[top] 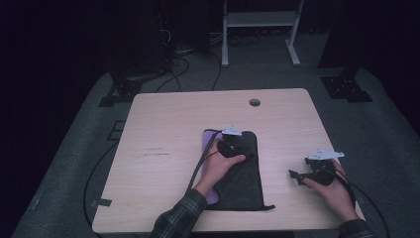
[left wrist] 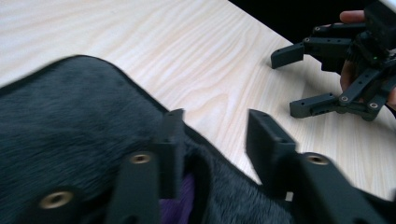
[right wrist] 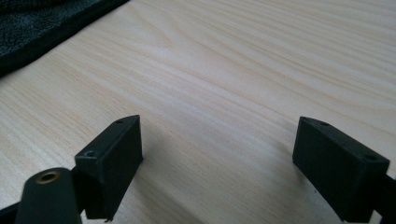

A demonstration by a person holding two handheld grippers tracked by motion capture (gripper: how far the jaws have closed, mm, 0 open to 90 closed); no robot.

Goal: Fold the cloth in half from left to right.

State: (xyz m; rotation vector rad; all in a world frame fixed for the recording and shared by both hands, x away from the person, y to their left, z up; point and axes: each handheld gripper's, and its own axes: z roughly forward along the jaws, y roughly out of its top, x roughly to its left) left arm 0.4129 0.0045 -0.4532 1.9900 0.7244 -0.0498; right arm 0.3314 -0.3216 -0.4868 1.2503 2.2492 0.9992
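Observation:
A black fuzzy cloth pouch (top: pixel 245 181) with a purple inner layer (top: pixel 213 196) lies flat on the light wooden table (top: pixel 163 129), near the front middle. My left gripper (top: pixel 249 154) rests over the pouch's upper right edge. In the left gripper view its jaws stand apart (left wrist: pixel 215 140). One jaw is over the black fabric (left wrist: pixel 70 121), the other over bare wood, and the pouch's edge runs between them with purple (left wrist: pixel 180 198) showing underneath. The pads do not press on it. My right gripper (top: pixel 295 176) (left wrist: pixel 289 81) sits open to the right of the pouch, over bare table (right wrist: pixel 217 158).
A round cable hole (top: pixel 254 102) sits near the table's far edge. The black pouch's corner (right wrist: pixel 37 23) shows at the upper left of the right gripper view. Cables (top: pixel 94 173) trail over the left edge to the floor. A white frame (top: pixel 260 20) stands behind the table.

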